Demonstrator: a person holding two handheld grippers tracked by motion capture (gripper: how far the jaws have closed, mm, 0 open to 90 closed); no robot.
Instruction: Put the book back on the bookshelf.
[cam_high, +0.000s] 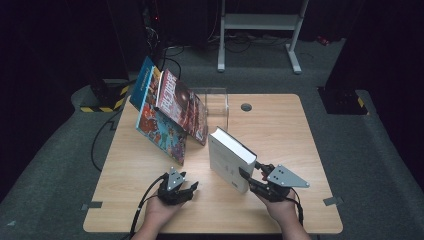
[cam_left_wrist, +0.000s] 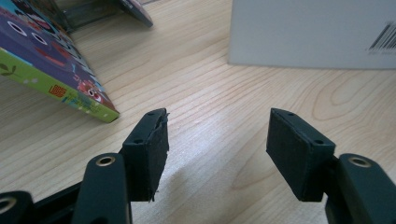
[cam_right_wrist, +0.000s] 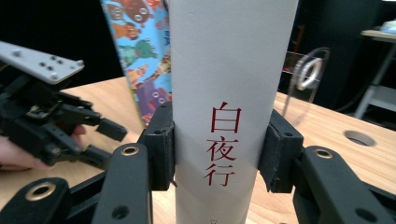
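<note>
1. The white book is a thick book with a plain white cover and pale page edges.
2. It stands upright on the wooden table, a little right of the centre of the high view and in its lower half.
3. Its spine is white and rounded, with three red characters printed one below the other; in the right gripper view it rises through the middle of the frame.
4. In the left gripper view its cover is at the upper right, with a black barcode near the right edge.
5. The book is gripped at its spine, on both sides.
</note>
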